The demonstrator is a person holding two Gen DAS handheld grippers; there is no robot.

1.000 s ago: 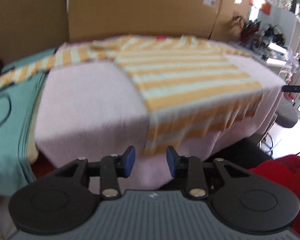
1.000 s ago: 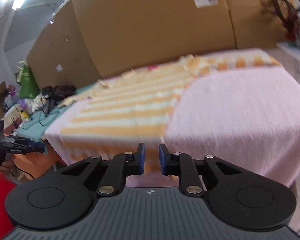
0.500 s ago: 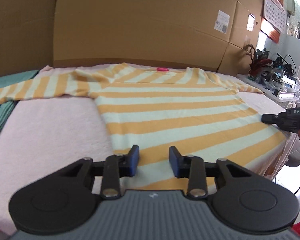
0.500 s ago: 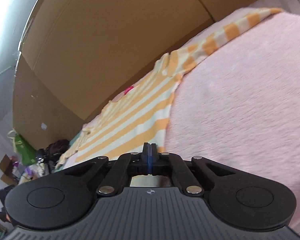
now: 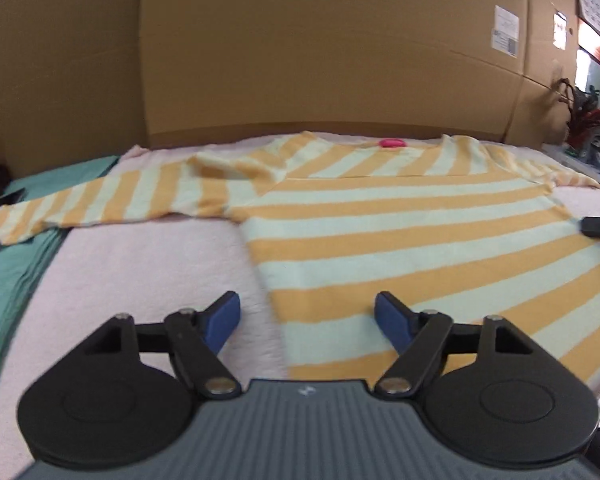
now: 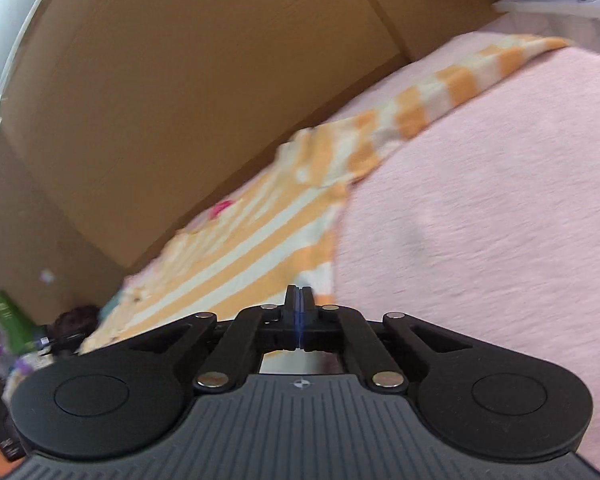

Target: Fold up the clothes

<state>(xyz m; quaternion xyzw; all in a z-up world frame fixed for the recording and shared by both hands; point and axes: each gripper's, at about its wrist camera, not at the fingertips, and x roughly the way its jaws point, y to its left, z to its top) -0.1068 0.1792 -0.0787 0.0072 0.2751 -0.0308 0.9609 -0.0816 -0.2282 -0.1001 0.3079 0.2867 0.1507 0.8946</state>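
Our left gripper (image 5: 307,322) has its jaws spread wide, hovering low over the near edge of the bed right where the sweater's side seam meets the hem. Our right gripper (image 6: 299,300) is clamped fully shut at the sweater's other bottom corner, but honestly we can't tell whether any knit is actually pinched between the pads or they're just closed beside it.

The striped sweater (image 5: 400,240) lies spread flat on the pink blanket (image 5: 140,272), collar toward the far edge by the cardboard wall (image 5: 300,48), one sleeve (image 5: 100,204) stretched out to the left edge onto the teal sheet (image 5: 4,272), the other running toward the far right corner.

For a clean fold we'd want both bottom corners gripped evenly, so the left should bite a good chunk of hem, both layers, before anything lifts.

Containers: none in view that hold anything, just flat cardboard panels.
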